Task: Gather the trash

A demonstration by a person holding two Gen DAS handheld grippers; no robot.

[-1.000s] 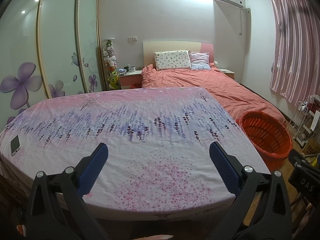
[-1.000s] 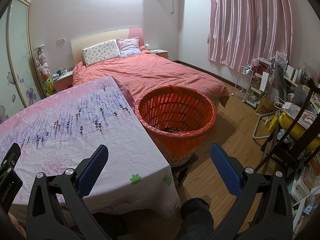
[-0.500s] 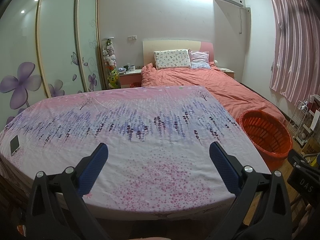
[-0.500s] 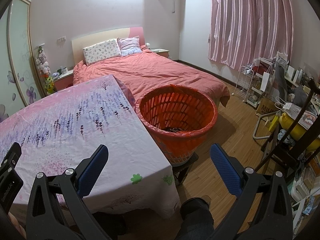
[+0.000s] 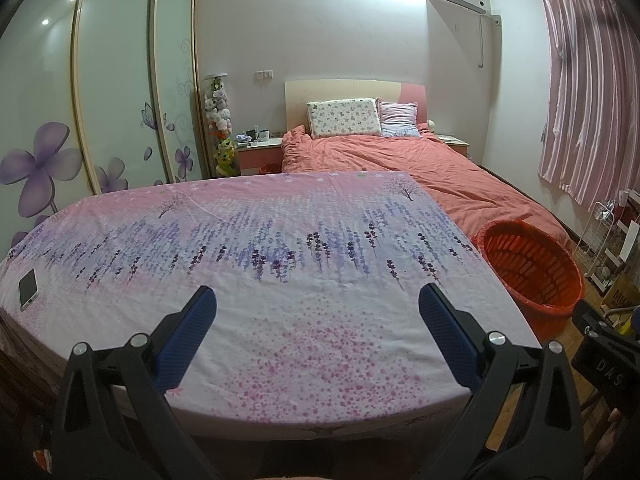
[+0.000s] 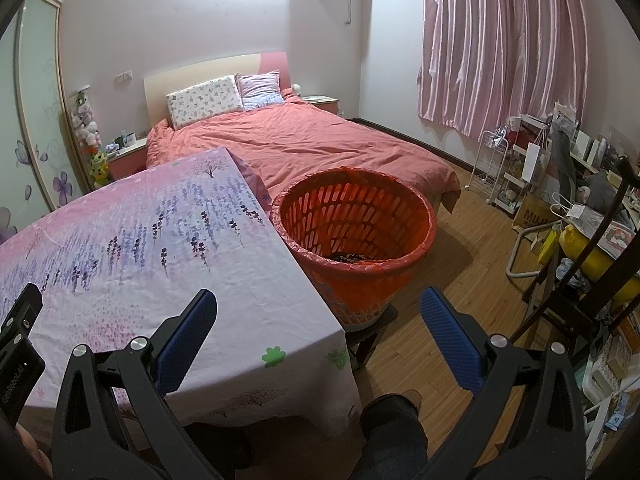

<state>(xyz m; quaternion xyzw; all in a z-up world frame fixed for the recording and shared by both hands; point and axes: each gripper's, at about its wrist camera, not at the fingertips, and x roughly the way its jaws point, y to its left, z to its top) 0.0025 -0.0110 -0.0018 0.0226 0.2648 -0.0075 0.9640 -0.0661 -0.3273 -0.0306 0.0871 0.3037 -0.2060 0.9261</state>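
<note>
Left wrist view: the left gripper (image 5: 316, 312) hangs over the near part of the surface (image 5: 280, 280), its 2 blue pads spread wide with nothing between them. The surface wears a pink and lavender flowered cloth, and a phone (image 5: 28, 289) lies flat near its far left edge. The basket (image 5: 532, 268), orange and lined with a red bag, stands just beside the surface's right edge; its inside is hidden from this angle. Part of the right gripper's body juts in at the lower right, cut off by the frame. Behind the surface lies a bed (image 5: 420, 164) with 2 pillows.

Right wrist view: the right gripper (image 6: 318, 314) is also wide open and holds nothing; its left pad is over the cloth's corner, its right pad over the wood floor (image 6: 472, 248). The basket (image 6: 354, 220) sits close ahead, touching or nearly touching the surface (image 6: 160, 248). Some dark, speckled trash (image 6: 350, 257) shows at its bottom, mostly hidden by the near rim and too small to identify. A dark trouser leg and shoe (image 6: 394, 408) show at the bottom edge. Clutter along the right wall is hard to make out.
</note>
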